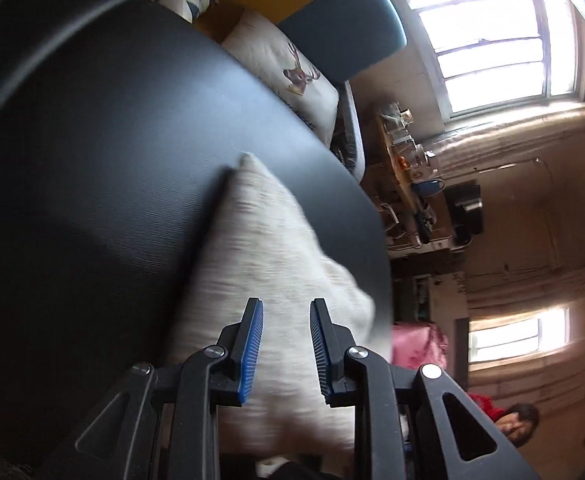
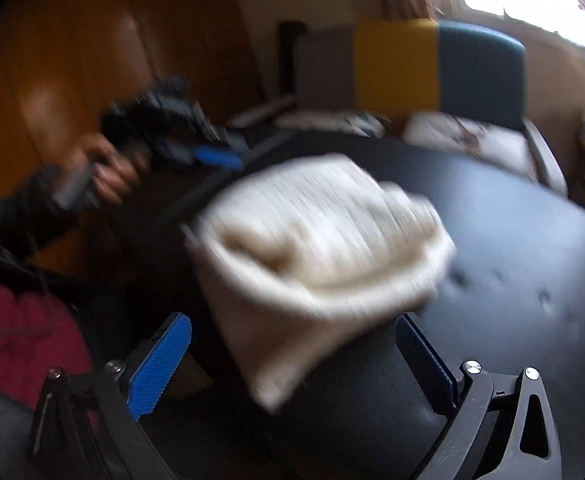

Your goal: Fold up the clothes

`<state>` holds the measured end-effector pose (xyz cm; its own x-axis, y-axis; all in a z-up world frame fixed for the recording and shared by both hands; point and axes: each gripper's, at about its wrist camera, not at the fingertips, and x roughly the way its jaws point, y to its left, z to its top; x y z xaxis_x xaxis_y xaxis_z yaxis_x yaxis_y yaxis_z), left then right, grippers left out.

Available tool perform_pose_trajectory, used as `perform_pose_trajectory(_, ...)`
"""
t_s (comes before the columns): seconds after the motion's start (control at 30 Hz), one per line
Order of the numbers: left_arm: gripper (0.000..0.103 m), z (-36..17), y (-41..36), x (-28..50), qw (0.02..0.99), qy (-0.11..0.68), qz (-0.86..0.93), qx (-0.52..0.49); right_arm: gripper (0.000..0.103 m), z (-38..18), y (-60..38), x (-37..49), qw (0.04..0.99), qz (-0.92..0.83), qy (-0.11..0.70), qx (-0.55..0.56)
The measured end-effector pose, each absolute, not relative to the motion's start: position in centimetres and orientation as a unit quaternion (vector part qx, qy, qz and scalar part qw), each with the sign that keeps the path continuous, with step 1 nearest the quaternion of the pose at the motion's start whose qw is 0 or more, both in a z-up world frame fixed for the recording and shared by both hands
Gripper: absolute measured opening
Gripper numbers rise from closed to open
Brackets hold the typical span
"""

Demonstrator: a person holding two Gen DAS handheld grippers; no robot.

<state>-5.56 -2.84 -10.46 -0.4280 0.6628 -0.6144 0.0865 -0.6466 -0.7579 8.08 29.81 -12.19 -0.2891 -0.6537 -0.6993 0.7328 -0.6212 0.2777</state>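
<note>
A cream knitted garment [image 1: 268,248] lies bunched and partly folded on the round black table [image 1: 92,140]. In the left wrist view my left gripper [image 1: 286,340] is open, its blue pads [image 1: 252,344] apart over the garment's near end, and I see nothing pinched between them. The right wrist view is blurred. There the garment [image 2: 316,240] sits in the middle of the table [image 2: 532,240] and one corner hangs toward me between the wide-open fingers of my right gripper [image 2: 292,320]. The left gripper [image 2: 212,158], held by a hand [image 2: 108,168], is at the far left, apart from the cloth.
Behind the table stands a seat with a grey, yellow and blue back [image 2: 432,64] and cushions, one with a deer print [image 1: 292,72]. A cluttered shelf [image 1: 412,168] and bright windows [image 1: 492,32] are beyond. A person in red [image 1: 508,420] sits across the room. A dark red sleeve [image 2: 20,328] is near left.
</note>
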Motion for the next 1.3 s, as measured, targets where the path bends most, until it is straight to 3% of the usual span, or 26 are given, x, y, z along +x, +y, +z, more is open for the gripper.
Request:
perform_pose_trajectory(0.2, 0.022, -11.6, -2.0, -5.4, 0.241, -0.341, 0.767, -0.487, 0.103, -13.2, 23.7, 2.5, 0.529, -0.699, 0.005, 0.481)
perform_pose_trajectory(0.37, 0.022, -12.2, 0.8, -6.4, 0.307, -0.304, 0.763, -0.482, 0.103, -15.3, 21.7, 1.8, 0.580, -0.636, -0.122, 0.494)
perform_pose_trajectory(0.43, 0.021, -13.6, 2.6, -6.0, 0.330, -0.267, 0.753, -0.502, 0.103, -15.6, 22.9, 2.5, 0.563, -0.648, -0.137, 0.494)
perform_pose_trajectory(0.47, 0.018, -14.2, 3.2, -5.7, 0.341, -0.246, 0.753, -0.506, 0.103, -15.8, 23.5, 2.9, 0.555, -0.653, -0.145, 0.494)
perform_pose_trajectory(0.53, 0.000, -15.4, 3.5, -5.1, 0.357, -0.229, 0.750, -0.508, 0.102, -16.1, 24.7, 3.7, 0.538, -0.664, -0.160, 0.494)
perform_pose_trajectory(0.67, 0.003, -15.4, 2.4, -5.0, 0.369, -0.276, 0.735, -0.498, 0.102, -16.7, 27.1, 5.2, 0.502, -0.685, -0.190, 0.492)
perform_pose_trajectory(0.73, 0.017, -14.2, 2.3, -4.3, 0.382, -0.263, 0.746, -0.477, 0.103, -17.0, 28.3, 6.0, 0.484, -0.695, -0.205, 0.491)
perform_pose_trajectory(1.0, 0.018, -13.0, 3.2, -1.5, 0.428, -0.220, 0.759, -0.439, 0.102, -16.7, 32.3, 1.3, 0.350, -0.776, -0.310, 0.424)
perform_pose_trajectory(1.03, 0.018, -13.1, 3.1, -1.4, 0.433, -0.219, 0.757, -0.438, 0.098, -17.1, 32.1, 0.6, 0.337, -0.781, -0.313, 0.422)
perform_pose_trajectory(1.1, 0.019, -13.2, 3.2, -0.9, 0.444, -0.208, 0.755, -0.436, 0.069, -17.4, 31.4, -0.4, 0.312, -0.794, -0.295, 0.431)
perform_pose_trajectory(1.13, 0.019, -13.2, 3.5, -0.5, 0.451, -0.198, 0.754, -0.434, 0.043, -17.5, 30.9, -0.9, 0.299, -0.800, -0.279, 0.439)
perform_pose_trajectory(1.17, 0.020, -13.5, 4.0, -0.1, 0.461, -0.182, 0.751, -0.437, 0.031, -17.5, 30.5, -1.3, 0.286, -0.806, -0.263, 0.446)
perform_pose_trajectory(1.3, 0.020, -15.1, 6.2, 1.4, 0.486, -0.094, 0.736, -0.462, 0.018, -17.9, 30.2, -2.4, 0.242, -0.824, -0.203, 0.470)
